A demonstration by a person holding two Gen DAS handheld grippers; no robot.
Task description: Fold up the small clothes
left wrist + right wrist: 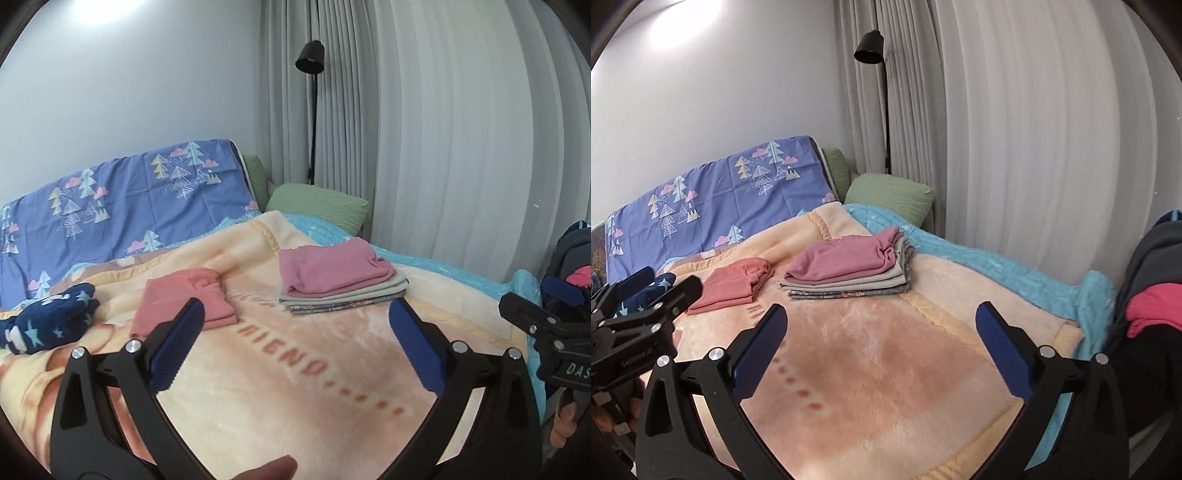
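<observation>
1. My left gripper hangs above the near part of the bed with its jaws spread wide and nothing between the blue pads.
2. My right gripper stands the same way, jaws fully apart and empty, over bare blanket.
3. In the left wrist view my right gripper shows at the right edge, with white letters "DAS" readable on its black body (the rest is cut off by the frame).
4. The peach fleece blanket lies under both grippers; woven letters run across it, and I can read "IEND" followed by a row of dots, the earlier letters too blurred to tell.
5. Farther on, a folded salmon garment rests alone on the blanket, left of centre.
6. Right of it, apart from it, sits a stack of folded clothes with a folded pink garment on top, grey pieces below and a patterned one at the bottom.
7. A navy star-print garment lies crumpled at the left, unfolded.
8. At the right edge of the right wrist view, dark clothes with 1 bright pink piece are heaped.
9. Beyond: a turquoise quilt, a green pillow, a blue tree-print sheet, a black floor lamp and white curtains.
</observation>
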